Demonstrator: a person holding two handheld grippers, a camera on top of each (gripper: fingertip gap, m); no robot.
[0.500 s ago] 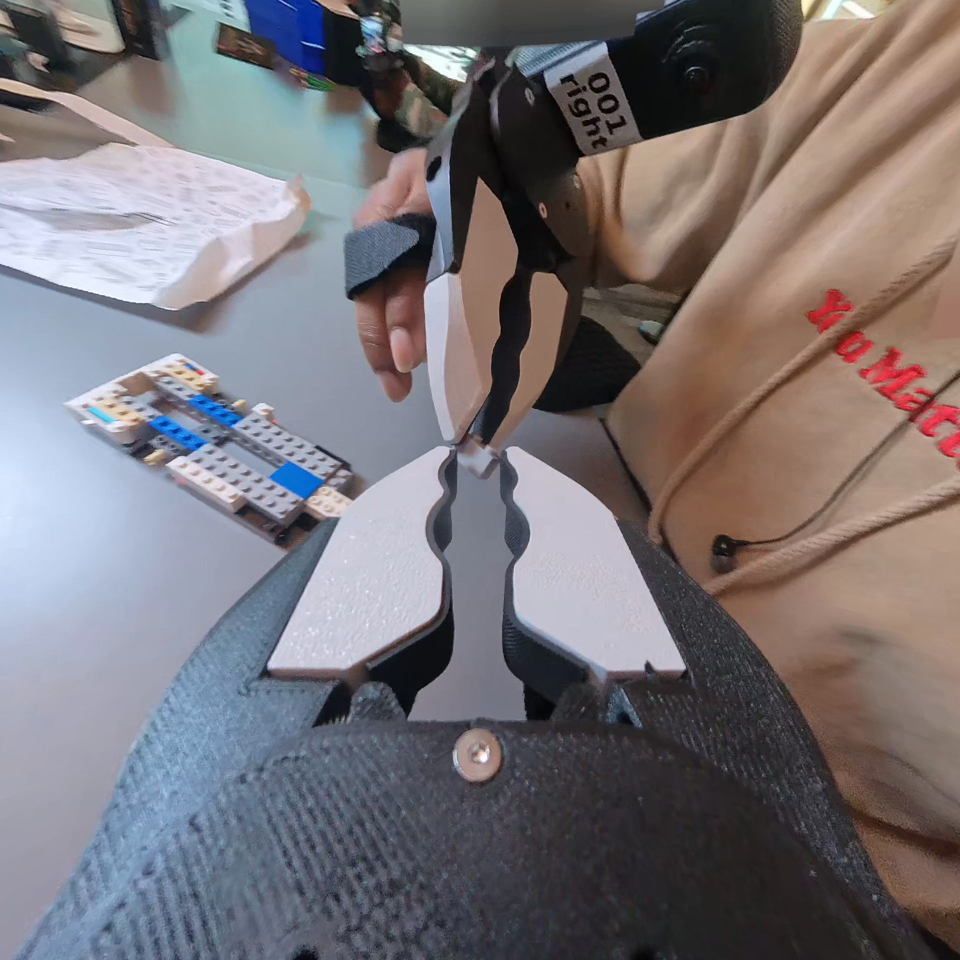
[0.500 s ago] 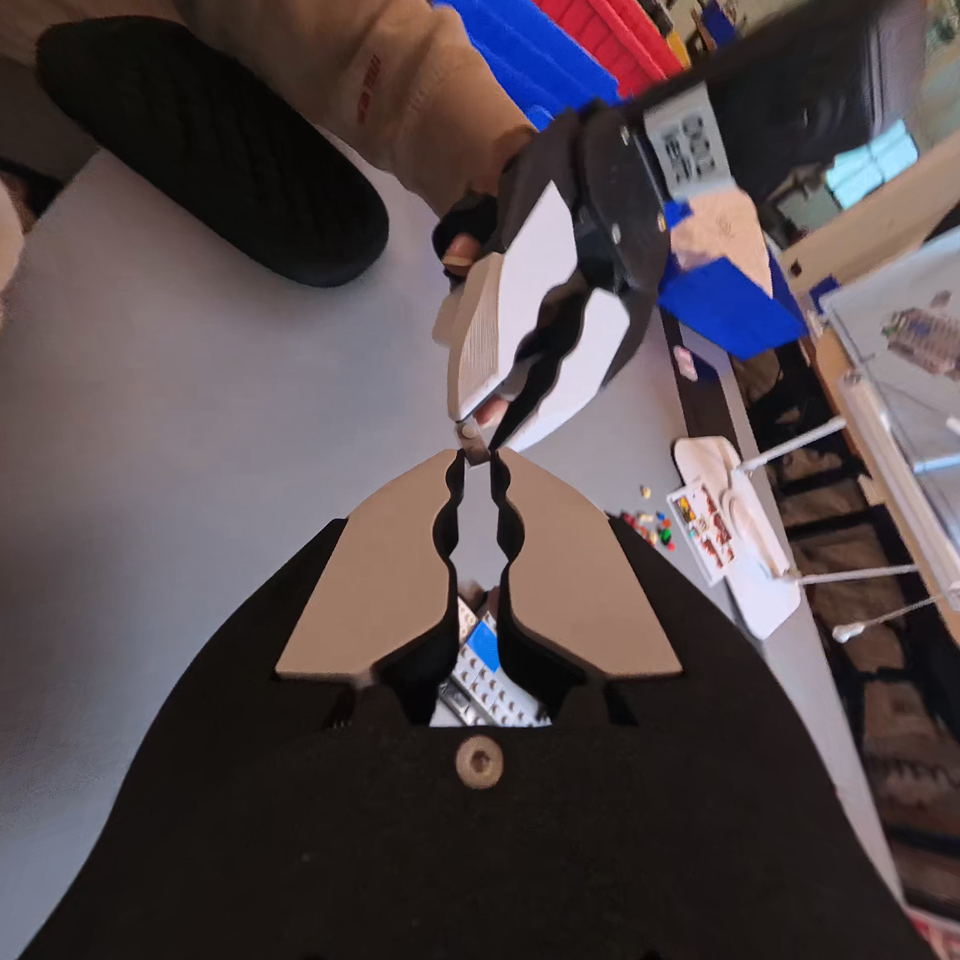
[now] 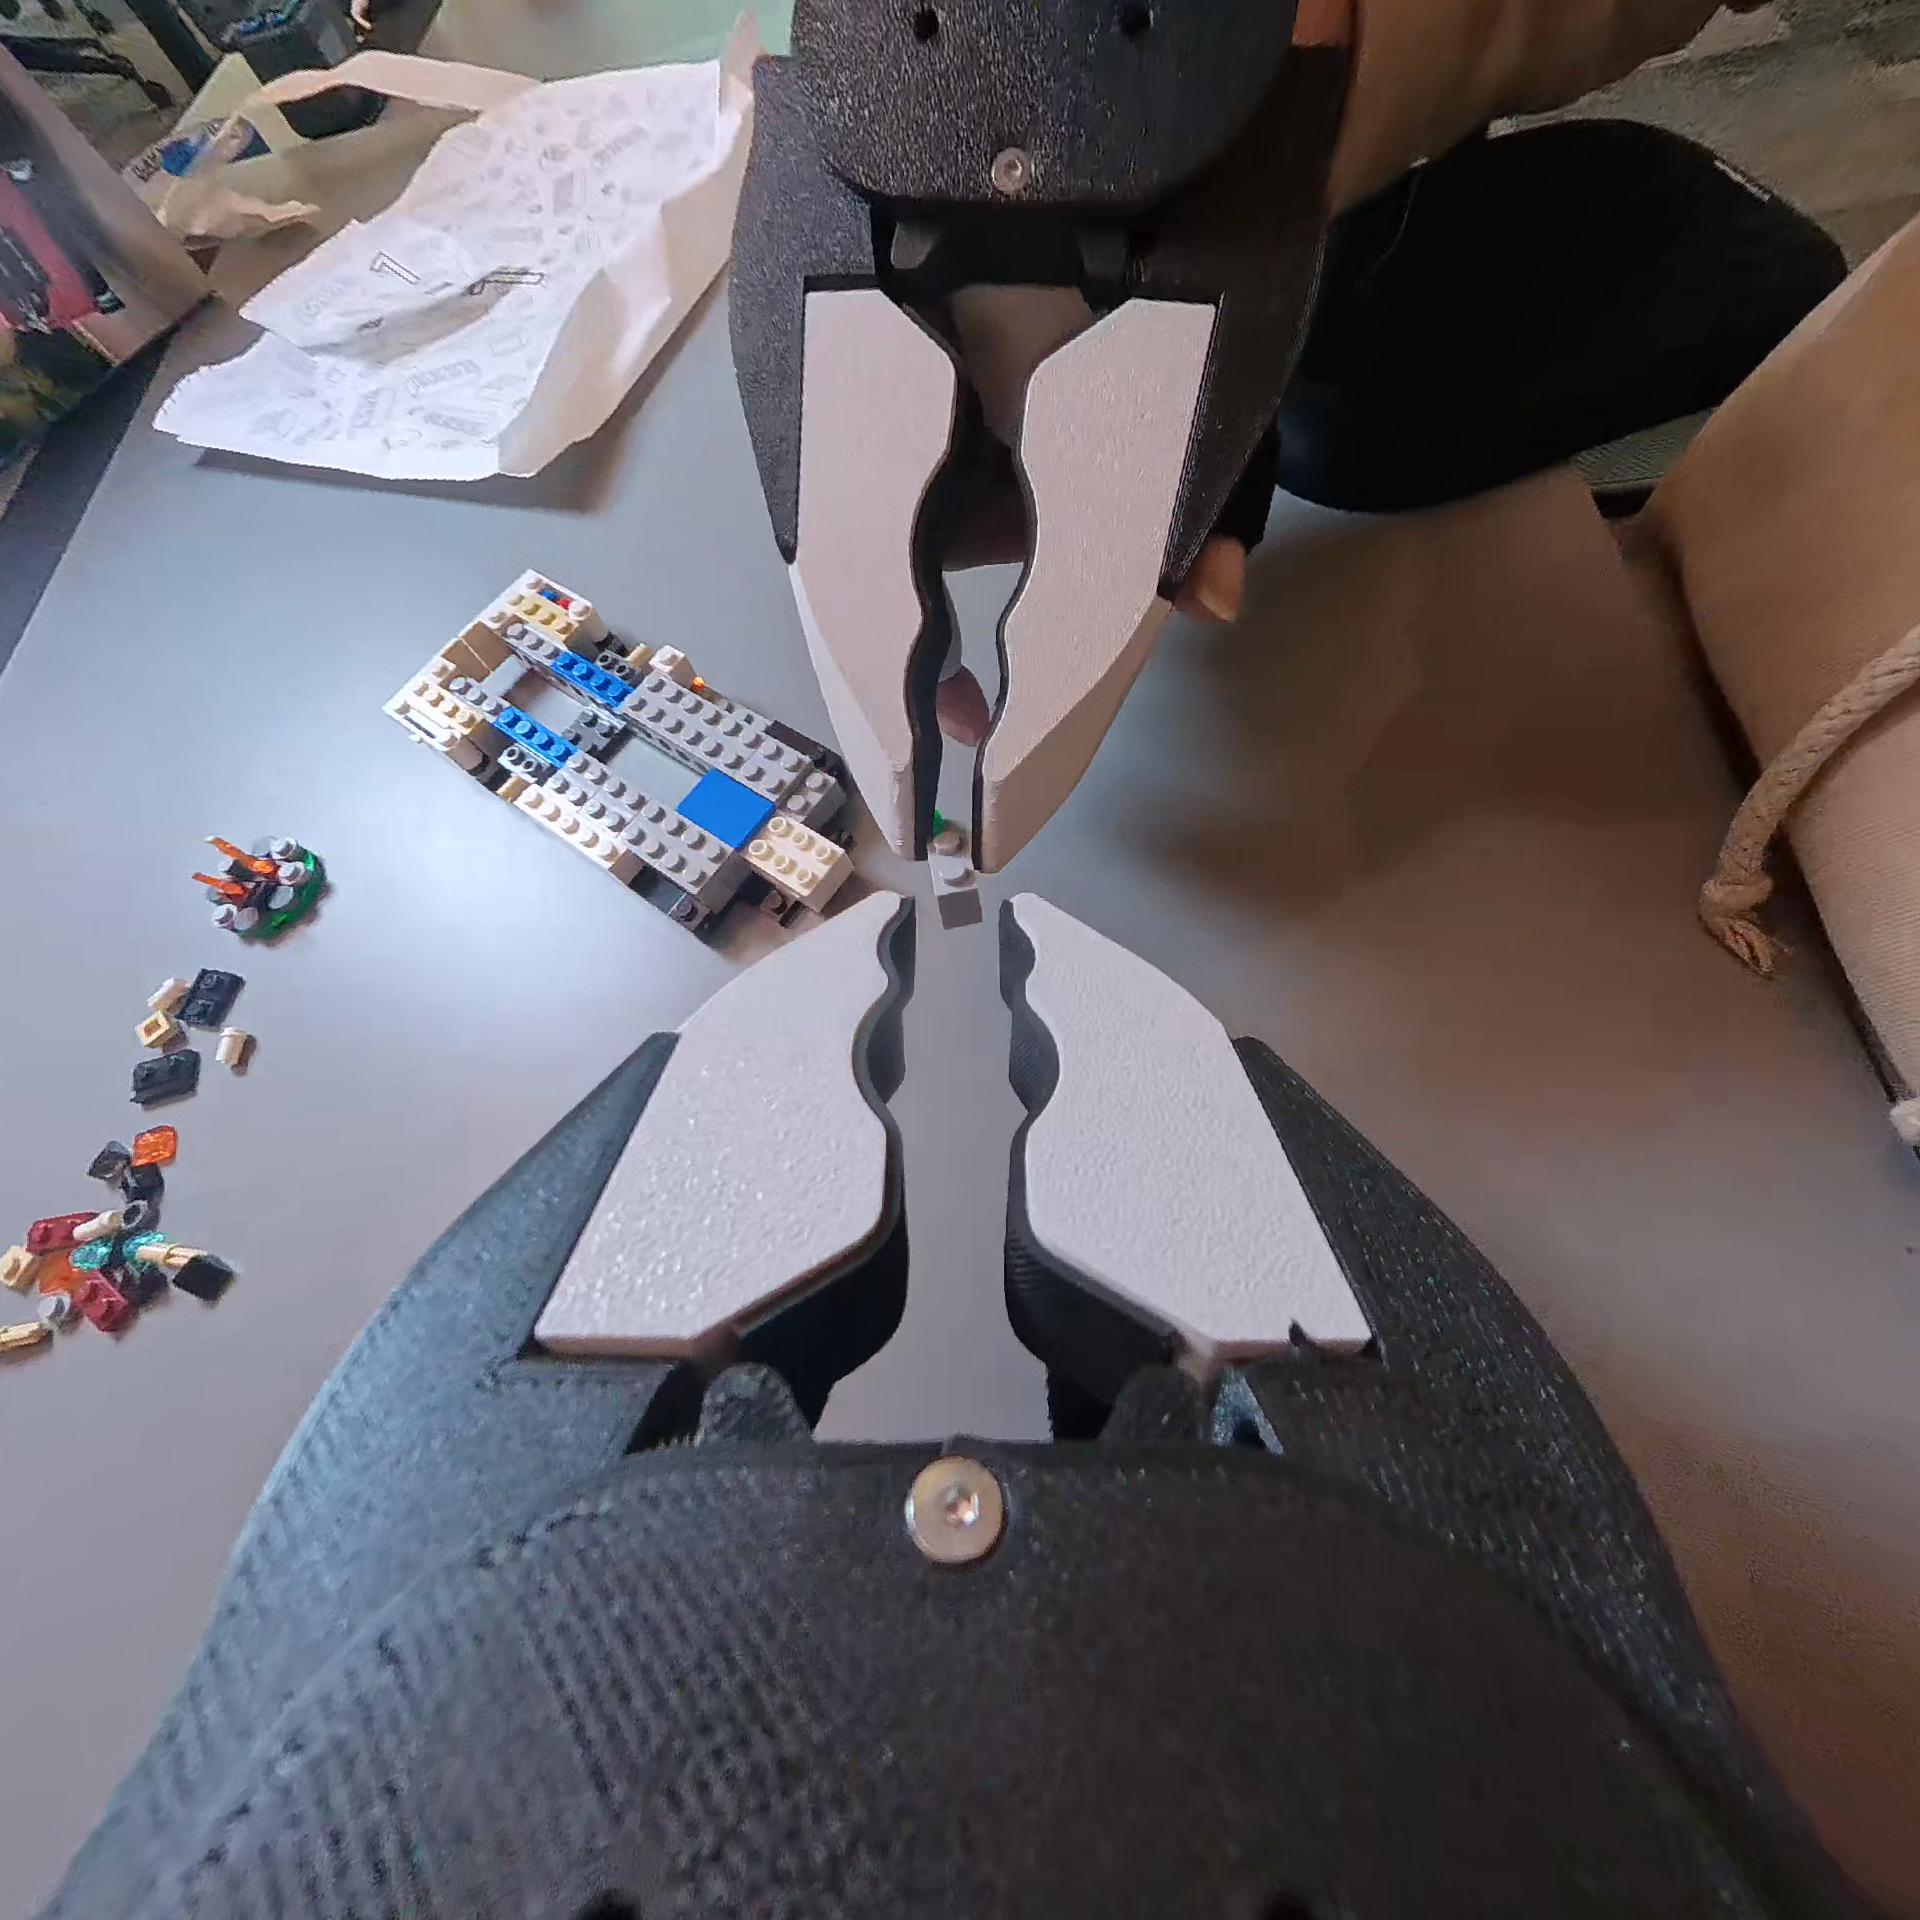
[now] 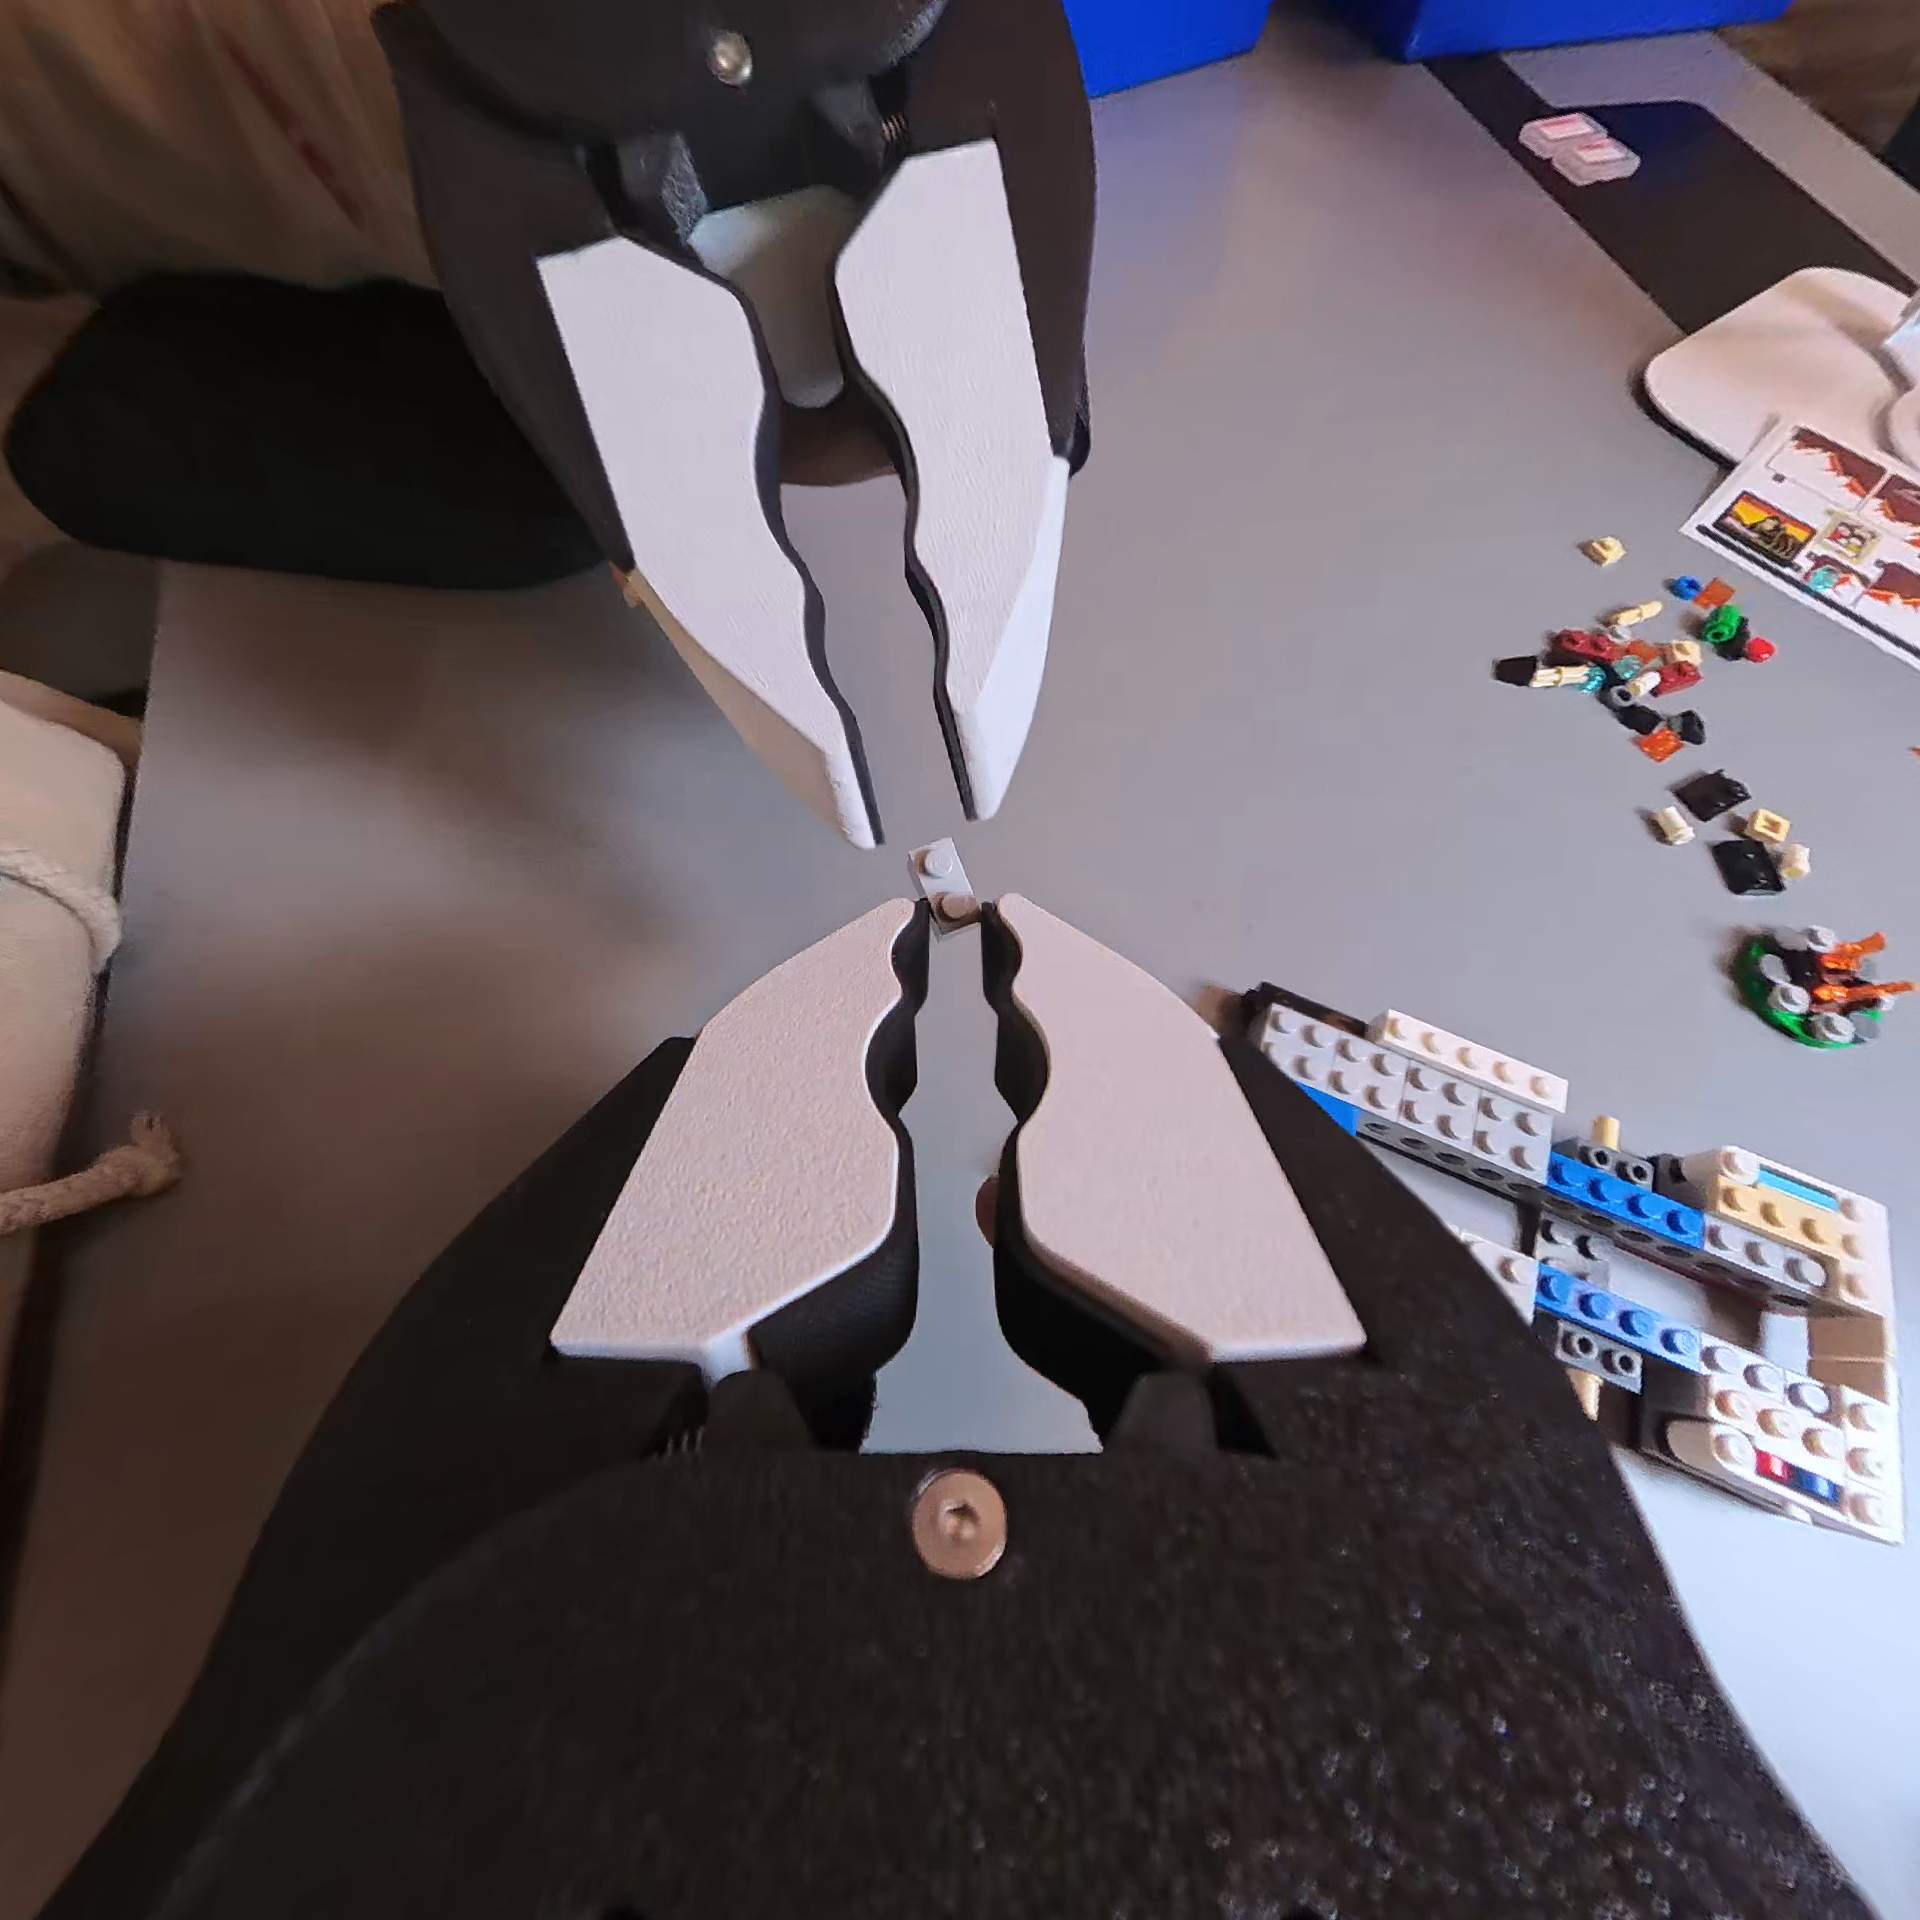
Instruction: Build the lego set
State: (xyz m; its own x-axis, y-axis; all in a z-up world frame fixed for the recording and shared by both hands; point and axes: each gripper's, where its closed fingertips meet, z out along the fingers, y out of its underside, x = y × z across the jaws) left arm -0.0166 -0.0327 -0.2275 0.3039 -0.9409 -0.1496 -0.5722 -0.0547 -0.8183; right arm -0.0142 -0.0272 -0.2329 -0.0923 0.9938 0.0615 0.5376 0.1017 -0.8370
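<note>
My right gripper (image 4: pixel 951 912) is shut on a small grey two-stud brick (image 4: pixel 941 883) and holds it by one end above the grey table (image 4: pixel 416 831). The brick's free end points at my left gripper (image 4: pixel 920 826), which faces it tip to tip. In the left wrist view my left gripper (image 3: pixel 958 916) is open: its fingertips (image 3: pixel 894 925) stand on either side of the brick's end (image 3: pixel 956 899) with a gap, not touching. The right gripper (image 3: pixel 951 857) comes in from above there, its pads pressed on the brick.
A flat grey, tan and blue brick build (image 3: pixel 623 748) lies on the table, also in the right wrist view (image 4: pixel 1662 1247). Loose small pieces (image 3: pixel 114 1247), a green round piece (image 3: pixel 260 878), a crumpled paper bag (image 3: pixel 468 291) and a sticker sheet (image 4: pixel 1829 540) lie around. A person's beige hoodie (image 3: pixel 1818 727) is close. Less than 4 cm separates the two grippers' tips.
Both grippers have swung round and now face each other head on, lower over the table. The grey brick stays in the right gripper. The left fingertips stand slightly off it.
</note>
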